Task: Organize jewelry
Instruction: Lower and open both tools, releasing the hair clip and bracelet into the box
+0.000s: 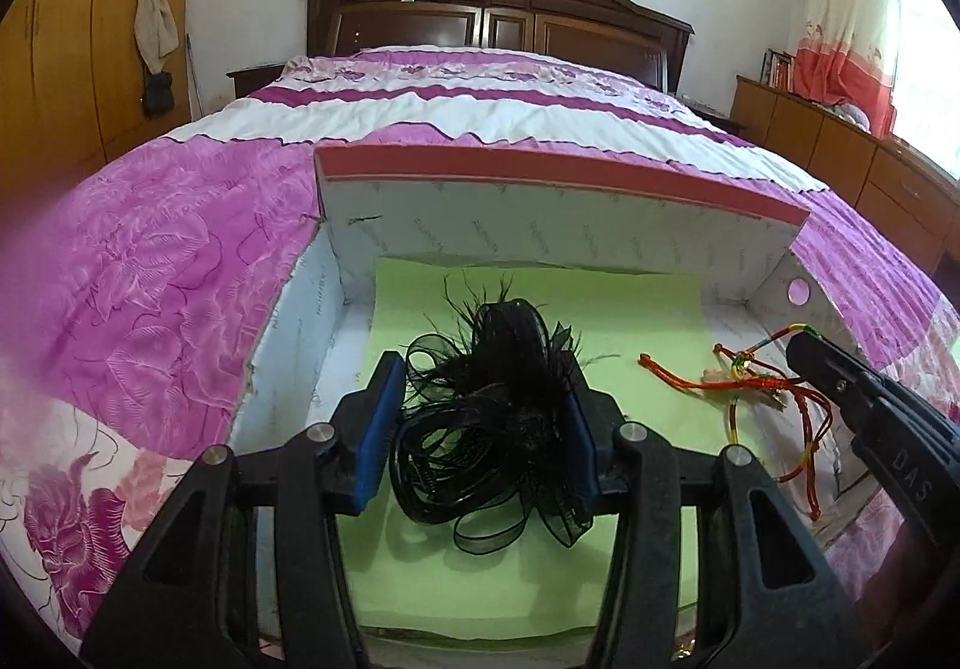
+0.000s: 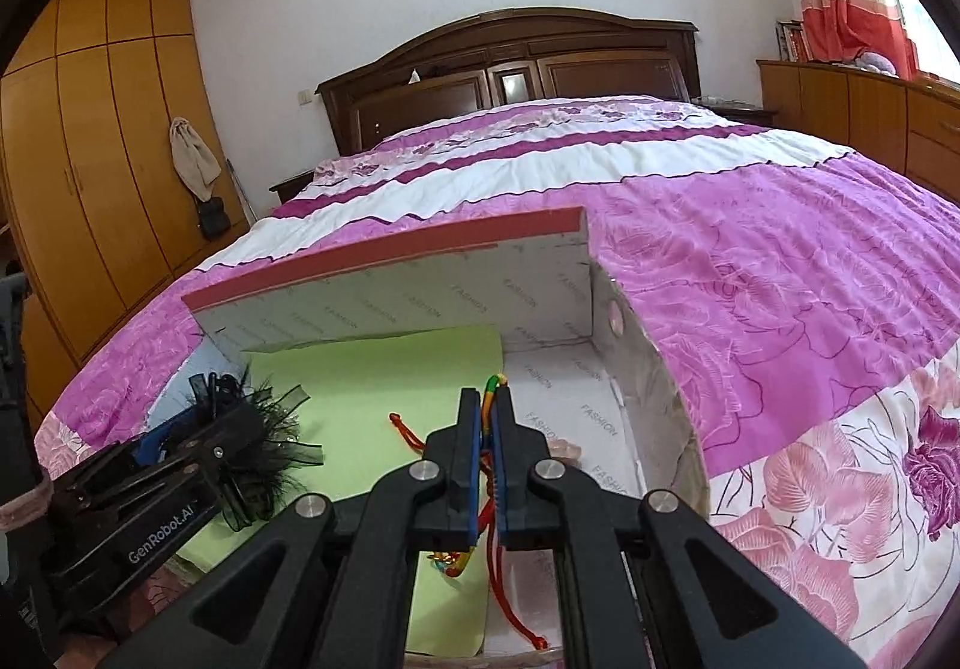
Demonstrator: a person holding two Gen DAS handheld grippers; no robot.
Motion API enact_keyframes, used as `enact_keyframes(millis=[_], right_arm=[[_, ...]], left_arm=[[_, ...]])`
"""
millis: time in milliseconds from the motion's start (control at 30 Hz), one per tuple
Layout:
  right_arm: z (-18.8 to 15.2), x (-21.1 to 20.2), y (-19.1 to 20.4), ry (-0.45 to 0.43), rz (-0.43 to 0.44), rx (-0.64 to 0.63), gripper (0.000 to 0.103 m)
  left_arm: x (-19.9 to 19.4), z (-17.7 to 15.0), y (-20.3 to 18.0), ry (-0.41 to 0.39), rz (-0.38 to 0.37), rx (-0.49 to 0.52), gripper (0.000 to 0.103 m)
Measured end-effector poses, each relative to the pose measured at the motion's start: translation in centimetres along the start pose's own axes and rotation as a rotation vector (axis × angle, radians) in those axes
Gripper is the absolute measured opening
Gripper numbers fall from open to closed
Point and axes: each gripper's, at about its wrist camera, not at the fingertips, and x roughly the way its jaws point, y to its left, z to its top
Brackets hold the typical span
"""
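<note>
1. On the bed's pink and white floral quilt point(image 1: 150, 273) sits an open white cardboard box with a pink-edged lid point(image 1: 558, 225), its floor partly covered by a light green paper sheet point(image 1: 648, 309).
2. Inside the box, the left gripper point(image 1: 483, 417) has its blue-padded fingers point(image 1: 378, 423) set fairly wide on either side of a black feathered ribbon hair ornament point(image 1: 492, 405); both pads press against the bundle, which hangs just above the green sheet.
3. Toward the box's right side, the right gripper point(image 2: 487, 417) has its fingers drawn narrow, pinching a red and multicoloured braided cord bracelet point(image 2: 491, 399).
4. A striped tip of the cord sticks out past the fingertips, while red strands trail down below the jaws onto the green sheet and the white box floor.
5. From the left wrist view, the cord point(image 1: 744, 387) spreads loosely over the sheet's right edge, just beside the ornament but apart from it.
</note>
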Motion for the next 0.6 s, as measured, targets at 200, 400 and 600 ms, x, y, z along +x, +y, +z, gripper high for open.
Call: enact_keyframes(millis=[200, 400, 600], right_arm=[[-0.2, -0.2, 0.5, -0.010, 0.009, -0.018, 0.028], [0.0, -1.0, 0.5, -0.019, 0.031, -0.004, 0.038], [0.1, -2.2, 0.3, 0.005, 0.041, 0.023, 0.039]], left_arm=[[0.2, -0.3, -0.4, 0.039, -0.022, 0.009, 0.053], [-0.7, -0.1, -0.1, 0.049, -0.053, -0.017, 0.054], [-2.5, 0.1, 0.0, 0.050, -0.058, -0.015, 0.054]])
